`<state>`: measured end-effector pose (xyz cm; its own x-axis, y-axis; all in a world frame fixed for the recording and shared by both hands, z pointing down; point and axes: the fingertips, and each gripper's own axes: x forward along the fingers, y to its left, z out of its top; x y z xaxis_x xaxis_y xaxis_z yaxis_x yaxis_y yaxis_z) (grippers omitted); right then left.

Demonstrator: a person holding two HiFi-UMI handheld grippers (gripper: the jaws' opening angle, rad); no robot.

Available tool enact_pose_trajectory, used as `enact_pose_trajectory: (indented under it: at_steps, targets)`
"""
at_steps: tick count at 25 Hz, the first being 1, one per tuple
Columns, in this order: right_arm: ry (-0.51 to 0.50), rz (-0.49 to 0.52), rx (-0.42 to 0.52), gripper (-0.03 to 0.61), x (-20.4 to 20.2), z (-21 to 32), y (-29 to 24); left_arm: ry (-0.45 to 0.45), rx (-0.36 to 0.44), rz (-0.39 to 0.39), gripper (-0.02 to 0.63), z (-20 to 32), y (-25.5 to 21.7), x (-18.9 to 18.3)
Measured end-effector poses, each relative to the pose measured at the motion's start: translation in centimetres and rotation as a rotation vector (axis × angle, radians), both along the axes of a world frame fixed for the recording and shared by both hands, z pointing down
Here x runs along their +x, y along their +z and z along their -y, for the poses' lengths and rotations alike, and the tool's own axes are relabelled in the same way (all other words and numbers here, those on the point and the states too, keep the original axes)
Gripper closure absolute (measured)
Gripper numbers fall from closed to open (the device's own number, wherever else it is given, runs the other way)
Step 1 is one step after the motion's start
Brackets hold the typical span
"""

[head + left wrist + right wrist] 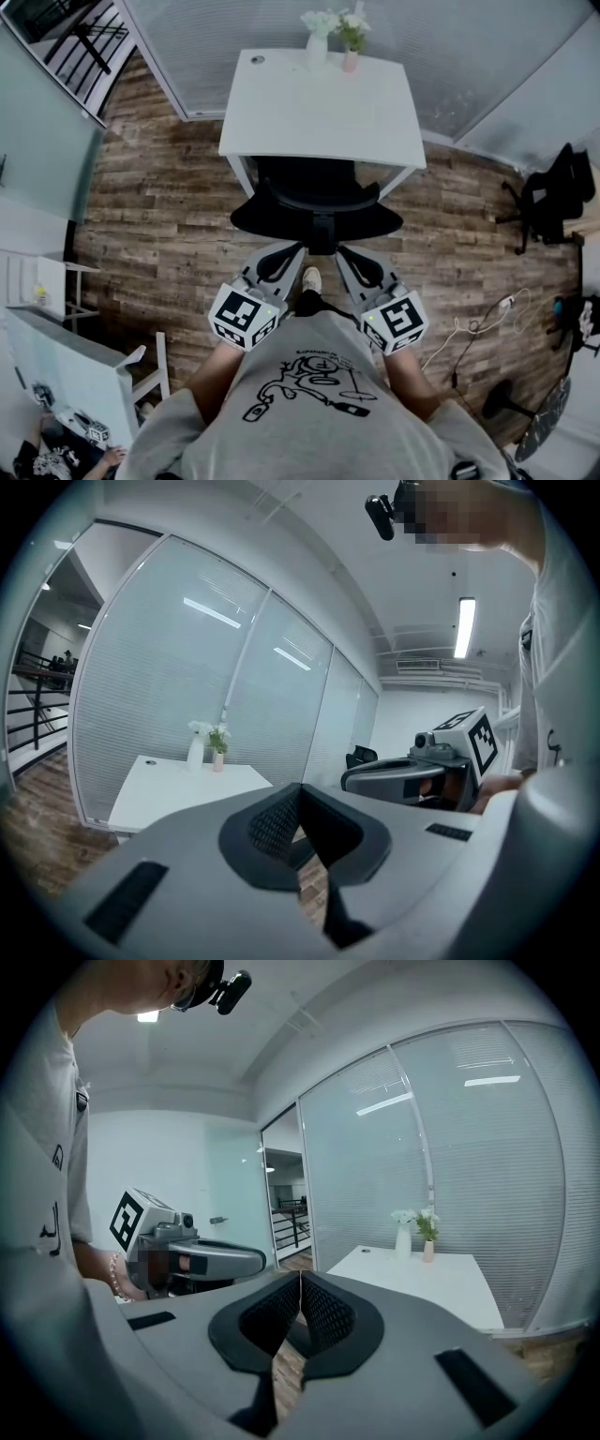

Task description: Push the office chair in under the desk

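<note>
A black office chair (316, 208) stands at the near edge of the white desk (319, 103), its seat partly under the top and its backrest toward me. My left gripper (283, 253) and right gripper (349, 255) point at the back of the chair from either side of its centre column, close to its lower edge; whether they touch it I cannot tell. Both are shut with nothing between the pads. In the left gripper view the left gripper (300, 810) has its jaws together, as does the right gripper (299, 1293) in the right gripper view, with the desk (422, 1274) beyond.
Two small vases of flowers (330, 36) stand at the desk's far edge against a glass wall. A black chair with bags (553, 192) and loose cables (478, 328) are on the wood floor to the right. White furniture (66, 375) stands at the left.
</note>
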<state>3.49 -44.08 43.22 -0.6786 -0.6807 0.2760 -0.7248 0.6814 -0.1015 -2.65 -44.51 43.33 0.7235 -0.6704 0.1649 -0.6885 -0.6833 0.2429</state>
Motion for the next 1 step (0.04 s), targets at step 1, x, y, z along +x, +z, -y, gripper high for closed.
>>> enact_pose_trajectory:
  at_steps: [1]
  targets:
    - [0.002, 0.0, 0.0, 0.541, 0.03, 0.07, -0.01, 0.002, 0.001, 0.0, 0.612, 0.04, -0.09, 0.03]
